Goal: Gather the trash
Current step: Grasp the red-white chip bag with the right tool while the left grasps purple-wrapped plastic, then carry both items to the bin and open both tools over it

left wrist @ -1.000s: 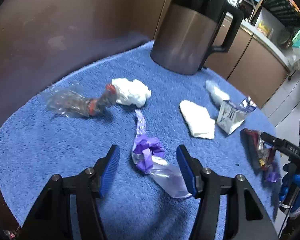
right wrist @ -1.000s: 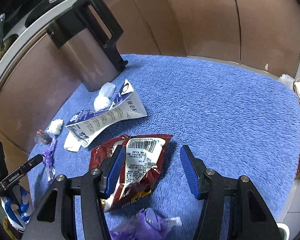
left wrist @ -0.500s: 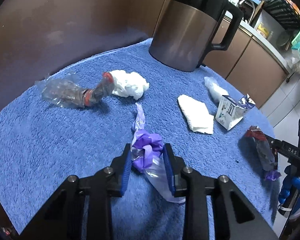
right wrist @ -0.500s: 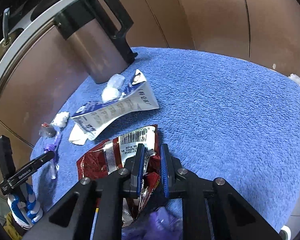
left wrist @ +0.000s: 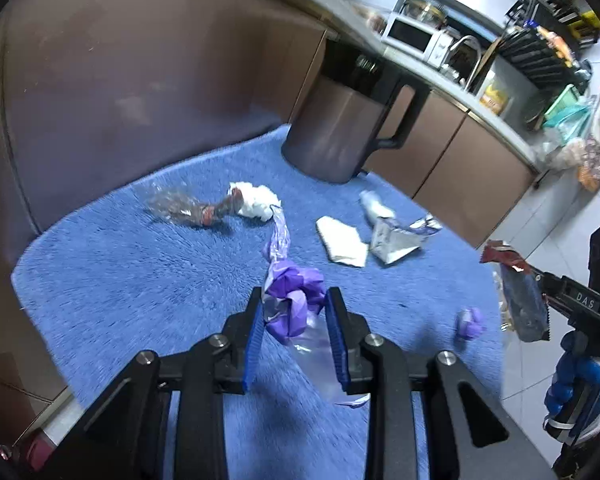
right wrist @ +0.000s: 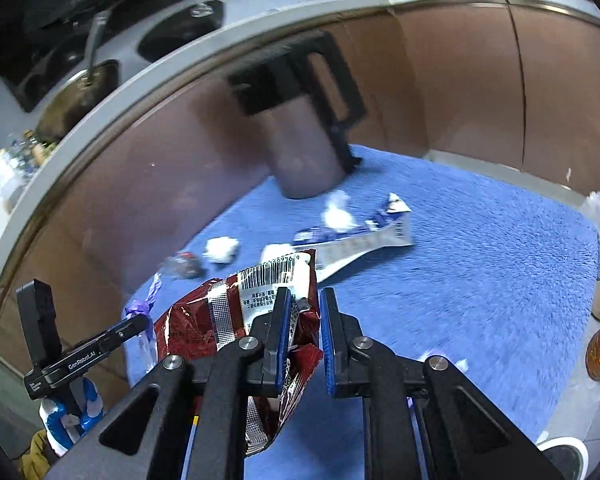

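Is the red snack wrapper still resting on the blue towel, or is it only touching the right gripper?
Apart from the towel. The left wrist view shows the red snack wrapper hanging from the right gripper, beyond the towel's edge.

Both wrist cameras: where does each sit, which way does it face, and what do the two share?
Left wrist: on the left gripper, looking down over the blue mat; jaws closed on a purple plastic bag; right gripper at the right edge.
Right wrist: on the right gripper, facing the cabinets; jaws pinch a red snack wrapper; left gripper at left.
Shared: trash bin, milk carton.
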